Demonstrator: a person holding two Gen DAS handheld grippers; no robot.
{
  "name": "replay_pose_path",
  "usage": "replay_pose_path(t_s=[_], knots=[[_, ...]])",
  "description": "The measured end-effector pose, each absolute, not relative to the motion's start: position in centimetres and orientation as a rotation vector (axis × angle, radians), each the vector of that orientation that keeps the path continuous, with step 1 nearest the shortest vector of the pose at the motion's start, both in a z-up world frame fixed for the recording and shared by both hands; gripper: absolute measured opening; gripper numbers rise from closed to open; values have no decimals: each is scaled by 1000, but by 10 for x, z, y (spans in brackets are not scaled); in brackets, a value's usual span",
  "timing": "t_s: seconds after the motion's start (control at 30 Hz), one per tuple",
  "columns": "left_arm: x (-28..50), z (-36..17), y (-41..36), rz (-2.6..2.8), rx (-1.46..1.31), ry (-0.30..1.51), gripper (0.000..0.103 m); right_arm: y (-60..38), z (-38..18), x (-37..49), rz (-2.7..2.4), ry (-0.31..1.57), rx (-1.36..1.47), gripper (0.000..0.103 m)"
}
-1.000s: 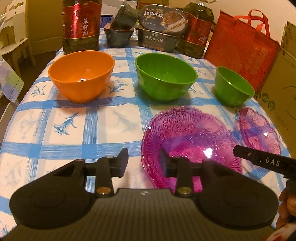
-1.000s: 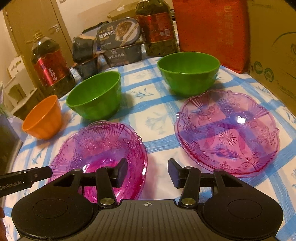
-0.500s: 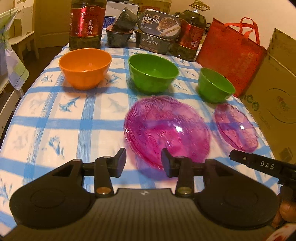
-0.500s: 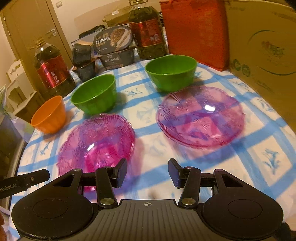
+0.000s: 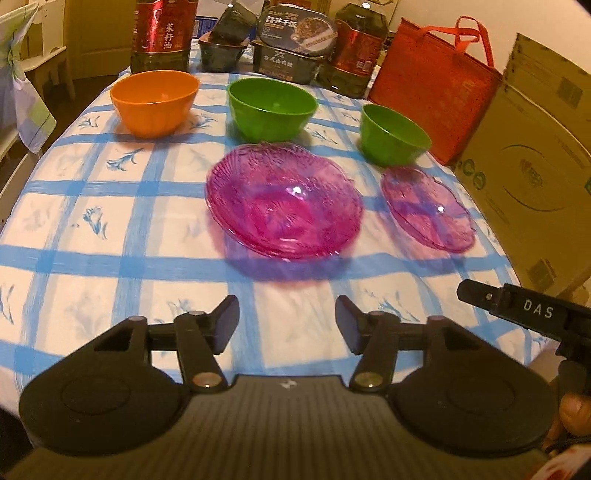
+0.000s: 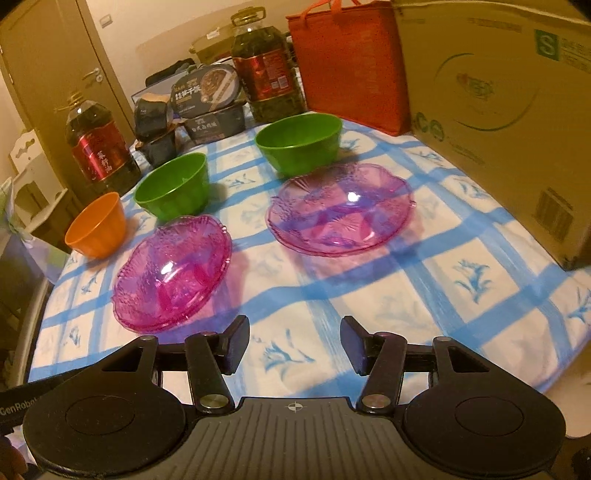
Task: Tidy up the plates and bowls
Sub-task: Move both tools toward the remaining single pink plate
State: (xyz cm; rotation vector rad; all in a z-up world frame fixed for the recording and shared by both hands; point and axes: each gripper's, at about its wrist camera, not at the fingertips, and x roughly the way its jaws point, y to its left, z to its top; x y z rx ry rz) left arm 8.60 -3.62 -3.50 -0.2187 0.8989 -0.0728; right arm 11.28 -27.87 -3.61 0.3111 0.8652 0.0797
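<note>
On a blue-checked tablecloth stand an orange bowl (image 5: 155, 101) (image 6: 98, 230), a large green bowl (image 5: 271, 109) (image 6: 171, 190) and a second green bowl (image 5: 393, 134) (image 6: 299, 142) in a row. In front of them lie a deep pink glass plate (image 5: 284, 210) (image 6: 173, 267) and a flatter pink glass plate (image 5: 428, 208) (image 6: 340, 208). My left gripper (image 5: 287, 328) is open and empty, held back over the table's near edge. My right gripper (image 6: 294, 341) is open and empty, also near the front edge. Neither touches a dish.
Two oil bottles (image 5: 162, 33) (image 6: 266, 74) and dark food boxes (image 5: 291, 55) line the back of the table. A red bag (image 5: 432, 81) and a large cardboard box (image 6: 498, 110) stand along the right side. A chair (image 5: 40, 70) is at the left.
Both grippers have pulled back toward the table's front edge and away from the pink plates. Their jaws look wider open. No dish has moved.
</note>
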Motion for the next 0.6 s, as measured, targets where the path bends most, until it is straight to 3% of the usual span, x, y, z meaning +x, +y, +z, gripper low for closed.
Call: replay_pose_path(t_s=[0.33, 0.6], knots=[[75, -29, -57, -86, -225, 884, 68, -302, -30, 94, 44, 853, 347, 64], [73, -31, -61, -91, -224, 889, 71, -311, -34, 89, 23, 863, 362, 65]])
